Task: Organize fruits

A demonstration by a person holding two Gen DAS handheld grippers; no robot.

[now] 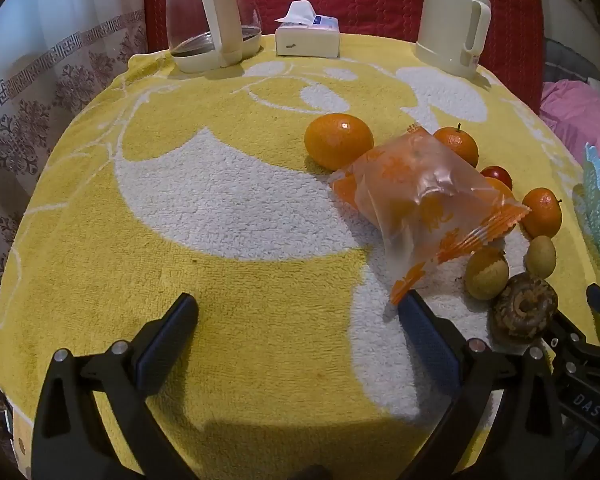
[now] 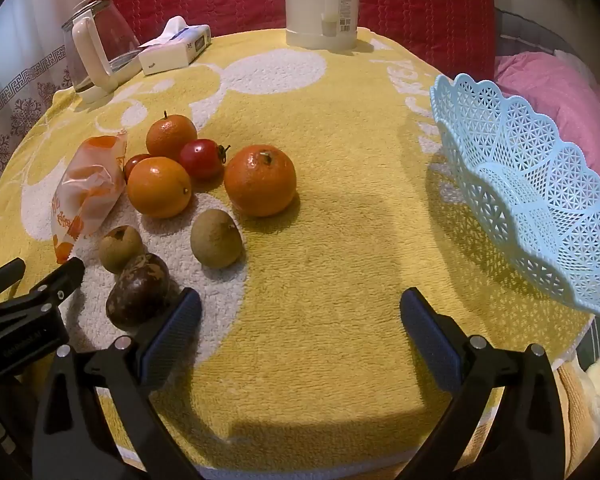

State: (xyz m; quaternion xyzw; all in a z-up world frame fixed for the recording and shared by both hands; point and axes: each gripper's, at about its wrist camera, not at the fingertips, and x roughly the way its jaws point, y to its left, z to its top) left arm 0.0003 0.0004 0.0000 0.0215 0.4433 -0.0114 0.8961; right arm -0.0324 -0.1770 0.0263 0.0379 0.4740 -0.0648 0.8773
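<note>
1. Right wrist view: the right gripper (image 2: 300, 320) stands wide open over bare yellow towel (image 2: 340, 240) with nothing between its fingers. At its ten o'clock, just beside the left finger, sits the dark brown fruit (image 2: 138, 296). A careless sweep of that finger could knock it rolling toward the table edge.

2. The left gripper (image 1: 298, 320) is likewise wide open and holds nothing, though its right finger touches or nearly touches a corner of the orange wrapper (image 1: 424, 196). Closing here would likely pinch plastic rather than fruit and drag the packet across its neighbours.

3. Next out, at eleven o'clock from the right gripper, two small tan fruits (image 2: 217, 239) lie close to the dark one. They are smooth and round, so a grip off their middle may squirt them sideways.

4. Further, the oranges (image 2: 260, 180) and cherry tomatoes (image 2: 202, 159) are bunched together, several touching. Reaching for one risks nudging the rest, and the tomatoes would bruise or split under a hard squeeze.

5. At two o'clock, well apart from the fruit, the pale blue basket (image 2: 540, 184) waits empty. It looks light and flared, so a fruit dropped on its rim could tip or shift it.
</note>
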